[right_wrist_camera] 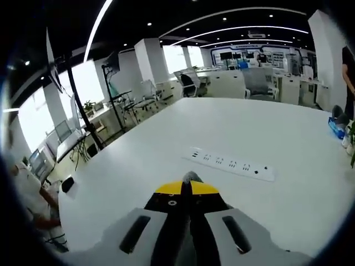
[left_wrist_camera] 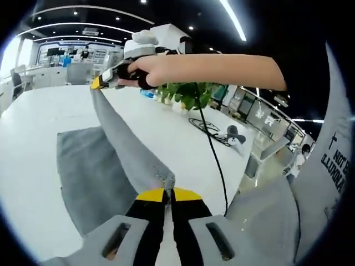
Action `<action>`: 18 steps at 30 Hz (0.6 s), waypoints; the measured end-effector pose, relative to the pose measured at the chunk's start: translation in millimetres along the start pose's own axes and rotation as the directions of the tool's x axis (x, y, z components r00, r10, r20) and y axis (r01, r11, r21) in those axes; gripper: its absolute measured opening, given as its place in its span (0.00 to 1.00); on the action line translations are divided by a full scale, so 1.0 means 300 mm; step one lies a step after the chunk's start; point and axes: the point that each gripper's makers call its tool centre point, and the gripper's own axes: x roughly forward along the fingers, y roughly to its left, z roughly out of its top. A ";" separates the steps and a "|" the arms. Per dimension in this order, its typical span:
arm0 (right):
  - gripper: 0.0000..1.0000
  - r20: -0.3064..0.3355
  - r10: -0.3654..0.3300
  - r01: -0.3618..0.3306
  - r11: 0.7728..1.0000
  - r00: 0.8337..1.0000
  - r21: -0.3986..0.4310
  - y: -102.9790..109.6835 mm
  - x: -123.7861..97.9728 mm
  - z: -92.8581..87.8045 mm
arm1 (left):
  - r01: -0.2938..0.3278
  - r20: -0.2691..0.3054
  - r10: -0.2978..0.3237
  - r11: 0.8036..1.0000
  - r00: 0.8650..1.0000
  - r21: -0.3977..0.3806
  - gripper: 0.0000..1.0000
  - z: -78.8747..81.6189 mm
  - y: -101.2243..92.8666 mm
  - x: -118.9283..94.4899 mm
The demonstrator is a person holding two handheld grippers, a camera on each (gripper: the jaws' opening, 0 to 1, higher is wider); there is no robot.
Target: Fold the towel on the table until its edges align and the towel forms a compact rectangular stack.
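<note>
A grey towel (left_wrist_camera: 91, 172) lies partly on the white table (left_wrist_camera: 33, 138), with one edge lifted into a taut strip. In the left gripper view my left gripper (left_wrist_camera: 169, 193) is shut on the near corner of that strip. The strip's far corner is pinched by my right gripper (left_wrist_camera: 103, 82), held up by a person's hand above the table. In the right gripper view the right gripper (right_wrist_camera: 186, 187) is shut, and a small tuft of grey towel (right_wrist_camera: 192, 177) pokes out between its yellow tips.
A white power strip (right_wrist_camera: 230, 163) lies on the table (right_wrist_camera: 138, 166) ahead of the right gripper. A green plant (left_wrist_camera: 186, 94) and a blue item (left_wrist_camera: 147, 93) stand behind the raised hand. A black cable (left_wrist_camera: 213, 158) hangs across the table's right side. Chairs and desks surround the table.
</note>
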 end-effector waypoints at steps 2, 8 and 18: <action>0.00 -0.004 0.000 0.000 1.000 1.000 0.001 0.008 0.010 -0.006 | -0.016 -0.005 0.016 1.000 1.000 -0.026 0.04 -0.017 0.022 -0.009; 0.00 -0.018 0.010 -0.010 1.000 1.000 -0.006 0.048 0.044 -0.018 | -0.046 -0.014 0.045 0.997 0.999 -0.058 0.04 -0.054 0.060 -0.032; 0.00 -0.020 0.003 -0.003 1.000 1.000 -0.026 0.102 0.077 -0.017 | -0.085 -0.004 0.085 0.987 0.996 -0.136 0.04 -0.100 0.105 -0.085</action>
